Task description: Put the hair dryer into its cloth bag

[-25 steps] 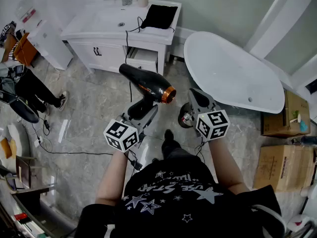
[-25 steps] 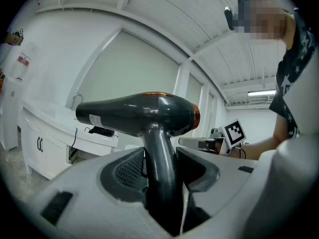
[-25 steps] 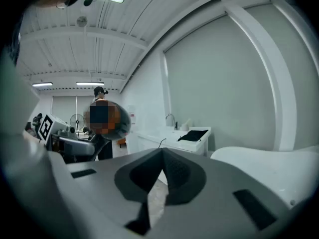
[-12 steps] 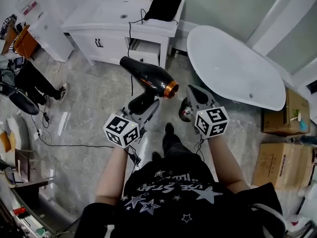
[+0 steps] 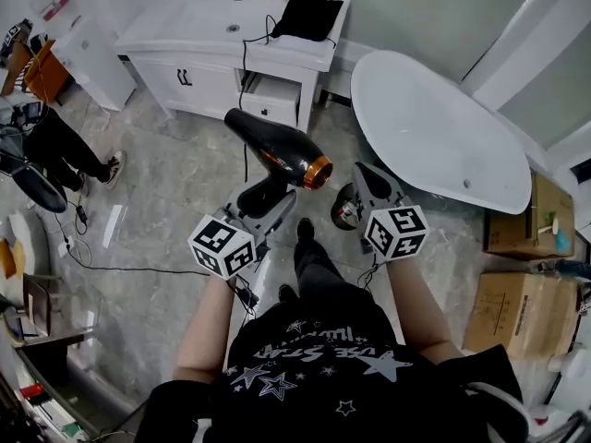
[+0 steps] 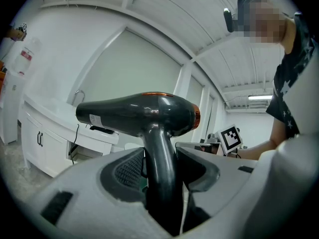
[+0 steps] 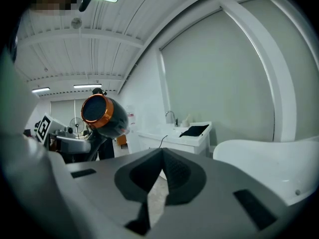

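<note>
Bathroom, mid-task: the left gripper [image 5: 266,206] is clamped on the handle of the black hair dryer [image 5: 277,148], held in the air with its orange-ringed end toward four o'clock. The right gripper [image 5: 365,178], at the dryer's three o'clock, has its jaws together on nothing. The cloth bag [image 5: 309,17] lies on the vanity [image 5: 185,40] at twelve o'clock, well apart. The cord [image 5: 244,109] trails toward the vanity and could snag, twisting the dryer in its handle-only grip. A label [image 6: 94,118] on the barrel is too small to read.
</note>
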